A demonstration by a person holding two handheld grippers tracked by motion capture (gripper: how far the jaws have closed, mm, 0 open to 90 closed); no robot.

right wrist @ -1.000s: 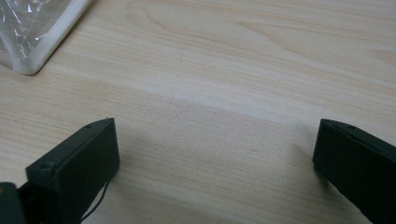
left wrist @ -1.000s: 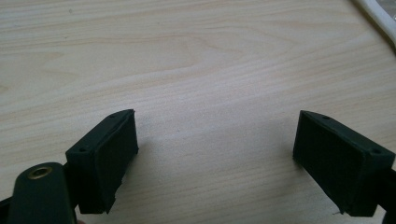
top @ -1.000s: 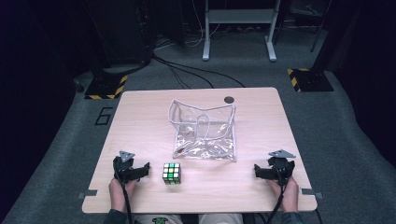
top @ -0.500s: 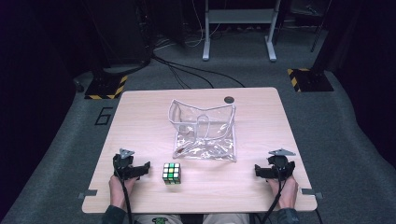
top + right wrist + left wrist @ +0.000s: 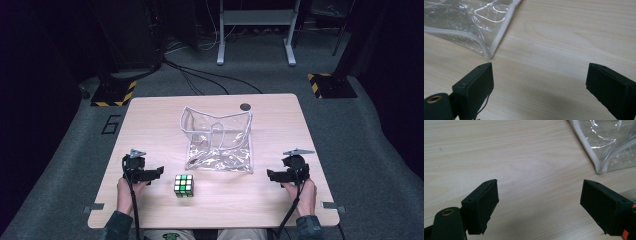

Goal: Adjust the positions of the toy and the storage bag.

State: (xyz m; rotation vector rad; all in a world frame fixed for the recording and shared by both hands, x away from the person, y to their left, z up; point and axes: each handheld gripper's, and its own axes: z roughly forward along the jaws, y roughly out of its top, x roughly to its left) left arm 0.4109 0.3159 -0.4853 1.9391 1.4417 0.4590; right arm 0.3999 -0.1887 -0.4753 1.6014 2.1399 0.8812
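Grippers parked at near table edge, both empty.
Left gripper and right gripper gaped wide; cube sat at 3 o'clock of left, clear bag at 12 o'clock of cube.

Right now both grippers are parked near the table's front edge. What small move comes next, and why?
Probably ease the left gripper toward the puzzle cube. Its jaws stand wide open with only bare table between them, and the cube sits free just beside it, in front of the clear plastic bag. The right gripper, also open, looks better placed to steady the bag.
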